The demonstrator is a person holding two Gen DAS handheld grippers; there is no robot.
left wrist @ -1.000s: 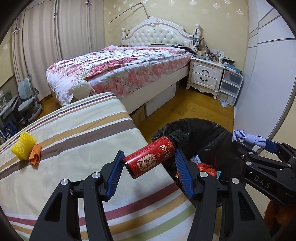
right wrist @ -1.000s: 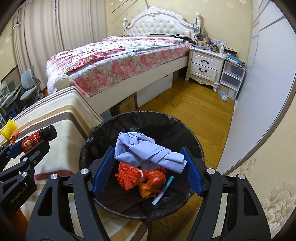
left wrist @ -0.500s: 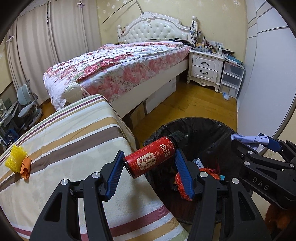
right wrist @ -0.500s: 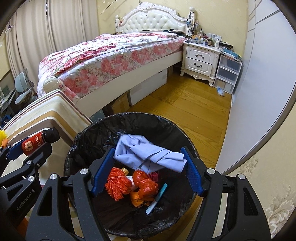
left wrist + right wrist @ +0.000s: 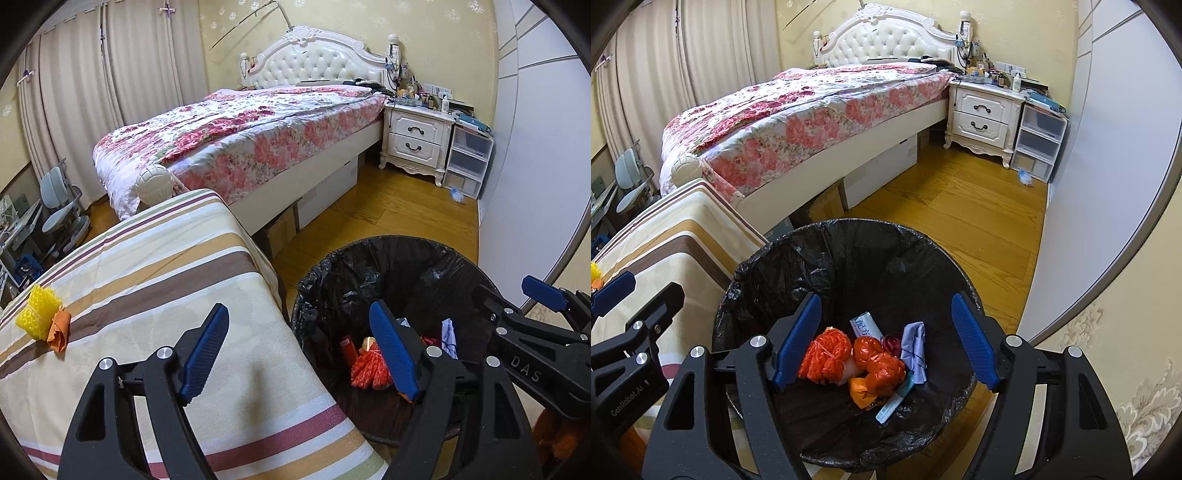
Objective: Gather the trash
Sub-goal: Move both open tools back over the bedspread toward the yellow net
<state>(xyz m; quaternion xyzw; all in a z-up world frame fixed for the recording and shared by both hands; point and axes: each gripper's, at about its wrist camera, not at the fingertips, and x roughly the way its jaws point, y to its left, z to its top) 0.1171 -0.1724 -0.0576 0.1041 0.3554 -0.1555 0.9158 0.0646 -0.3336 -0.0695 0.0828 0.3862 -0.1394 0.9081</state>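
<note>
The left tool (image 5: pixel 301 349) straddles the striped tabletop (image 5: pixel 155 295) edge and the bin (image 5: pixel 849 254) rim, its jaws just opened and empty; the red bottle (image 5: pixel 346 345) lies inside the bin. The right tool (image 5: pixel 886 338) hangs apart and empty over the bin's trash, with bare wooden floor (image 5: pixel 960 221) beyond.

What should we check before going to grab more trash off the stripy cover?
1. Left hand-held gripper empty: ok. Its jaws have just been opening and nothing is between them.
2. Right hand-held gripper empty: ok, jaws apart over the bin.
3. Red bottle inside the bin: ok, it lies low against the liner.
4. Blue cloth inside the bin: ok, it rests among the orange bags.
5. Trash left to collect: not ok. The yellow foam net and orange scrap sit on the striped cover.
6. Room in the bin: ok, the pile sits near the bottom.
</note>
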